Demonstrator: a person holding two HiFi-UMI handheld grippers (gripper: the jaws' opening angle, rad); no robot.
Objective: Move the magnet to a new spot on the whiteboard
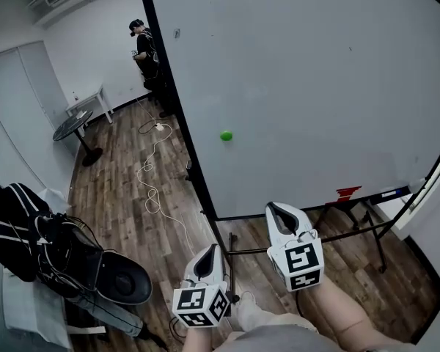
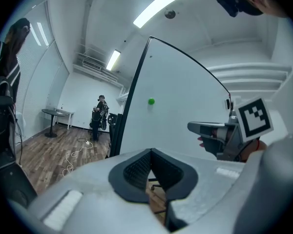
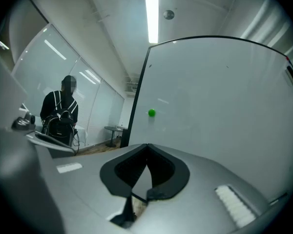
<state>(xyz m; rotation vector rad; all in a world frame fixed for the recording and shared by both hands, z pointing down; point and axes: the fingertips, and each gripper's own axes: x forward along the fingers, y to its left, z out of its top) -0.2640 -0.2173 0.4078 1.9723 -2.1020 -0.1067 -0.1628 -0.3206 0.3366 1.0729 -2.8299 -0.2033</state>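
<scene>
Magnet: A small green magnet (image 1: 226, 136) is sticking to the whiteboard (image 1: 315, 86), in the left part of its face at about mid-height, with neither gripper touching it.

Left gripper: The left gripper (image 1: 208, 251) is hovering below the whiteboard's lower left corner, well apart from the board face. Its jaws are pressing together with nothing between them.

Right gripper: The right gripper (image 1: 280, 213) is hanging just in front of the whiteboard's bottom edge, further right along that edge than the left one. It is pointing level toward the board, with its jaws closing tip to tip on nothing. The magnet is sitting well above it on the whiteboard and a little to the left.

Whiteboard: The board is standing upright in a black frame on a dark stand, with a red object (image 1: 347, 192) lying along its bottom edge toward the right.

Bystander: A person in dark clothes (image 1: 145, 53) is standing beyond the whiteboard's left edge, at the far end of the room.

Cable: A white cable (image 1: 152, 189) is trailing in loops over the wood floor (image 1: 117, 167) along the whiteboard's left side.

Table: A small round table (image 1: 73, 125) is standing well to the left of the whiteboard, near the far wall.

Bag: A black bag (image 1: 29, 233) with cables is resting well left of the whiteboard's lower corner.
</scene>
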